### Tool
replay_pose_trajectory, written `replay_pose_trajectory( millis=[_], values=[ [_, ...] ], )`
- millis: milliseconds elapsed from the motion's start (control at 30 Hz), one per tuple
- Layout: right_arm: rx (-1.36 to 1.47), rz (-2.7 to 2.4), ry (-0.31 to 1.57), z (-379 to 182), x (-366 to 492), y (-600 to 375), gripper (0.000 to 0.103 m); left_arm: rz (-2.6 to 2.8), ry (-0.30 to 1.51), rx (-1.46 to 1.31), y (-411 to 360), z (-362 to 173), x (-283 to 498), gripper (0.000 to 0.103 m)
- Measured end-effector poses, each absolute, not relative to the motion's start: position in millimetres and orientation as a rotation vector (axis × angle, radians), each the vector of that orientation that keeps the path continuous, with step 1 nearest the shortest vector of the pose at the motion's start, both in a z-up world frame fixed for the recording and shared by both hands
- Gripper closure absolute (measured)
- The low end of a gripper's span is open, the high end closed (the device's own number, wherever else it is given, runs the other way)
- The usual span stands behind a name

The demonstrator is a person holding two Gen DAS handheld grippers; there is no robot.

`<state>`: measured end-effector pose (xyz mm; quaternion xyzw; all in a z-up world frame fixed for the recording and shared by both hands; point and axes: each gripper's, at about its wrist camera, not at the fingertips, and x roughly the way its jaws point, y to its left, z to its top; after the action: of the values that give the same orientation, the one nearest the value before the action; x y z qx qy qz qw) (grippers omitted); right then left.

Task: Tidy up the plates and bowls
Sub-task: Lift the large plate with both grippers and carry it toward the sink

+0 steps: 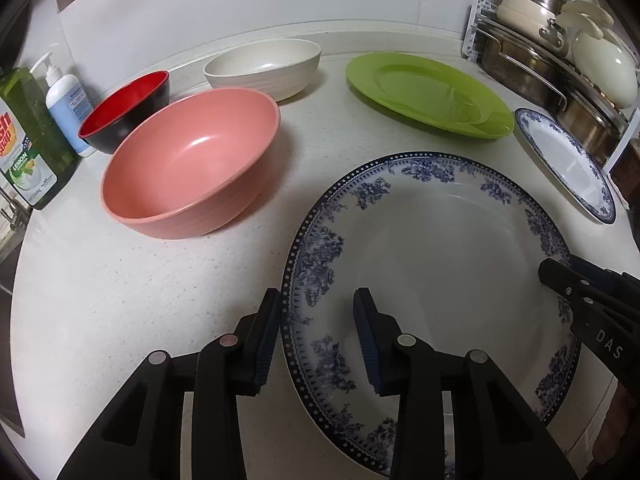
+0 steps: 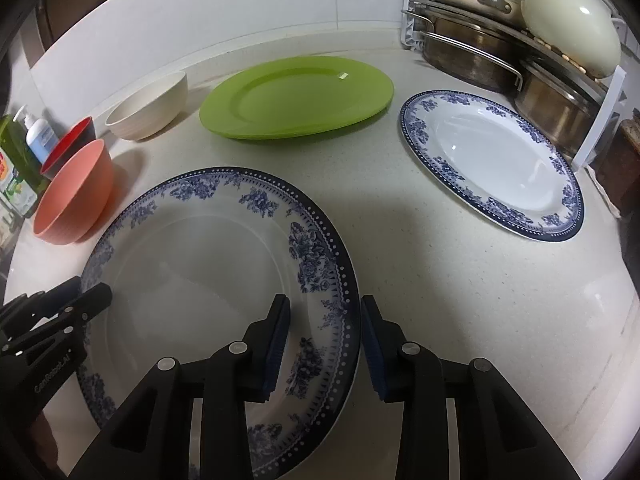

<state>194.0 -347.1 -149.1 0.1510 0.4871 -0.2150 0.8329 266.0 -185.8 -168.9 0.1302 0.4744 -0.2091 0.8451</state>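
Note:
A large blue-and-white floral plate (image 1: 432, 260) (image 2: 192, 264) lies on the speckled white counter close in front of me. My left gripper (image 1: 318, 300) (image 2: 92, 292) is open and straddles the plate's left rim. My right gripper (image 2: 325, 306) (image 1: 556, 272) is open astride its right rim. Behind the plate to the left stand a pink bowl (image 1: 192, 168) (image 2: 76, 196), a red-and-black bowl (image 1: 128, 108) (image 2: 72, 136) and a cream bowl (image 1: 264, 66) (image 2: 148, 112). A green plate (image 1: 428, 92) (image 2: 296, 96) lies at the back. A smaller blue-and-white plate (image 1: 568, 164) (image 2: 492, 160) lies at the right.
A green dish-soap bottle (image 1: 28, 140) and a white pump bottle (image 1: 64, 104) stand at the far left by the wall. A rack of steel pots and cream cookware (image 1: 560, 60) (image 2: 520, 40) fills the back right corner. Bare counter (image 2: 460, 300) lies right of the large plate.

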Motion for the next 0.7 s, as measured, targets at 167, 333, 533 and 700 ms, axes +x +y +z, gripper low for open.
replay_pose_trajectory(
  millis=[167,333,533,700],
  values=[
    [0.304,-0.451,1.019,-138,192,-339,0.066,-0.435,0.973,0.269,-178,-160,260,0.066],
    [0.291,-0.442,0.999,-122,190,-328,0.066,-0.431,0.946,0.251,-163,-142,254,0.066],
    [0.296,-0.405,0.979,-100,195,-309,0.066,-0.396,0.897,0.223,-136,-115,248,0.066],
    [0.288,-0.344,0.966,-88,204,-283,0.066,-0.337,0.864,0.199,-102,-98,242,0.066]
  ],
)
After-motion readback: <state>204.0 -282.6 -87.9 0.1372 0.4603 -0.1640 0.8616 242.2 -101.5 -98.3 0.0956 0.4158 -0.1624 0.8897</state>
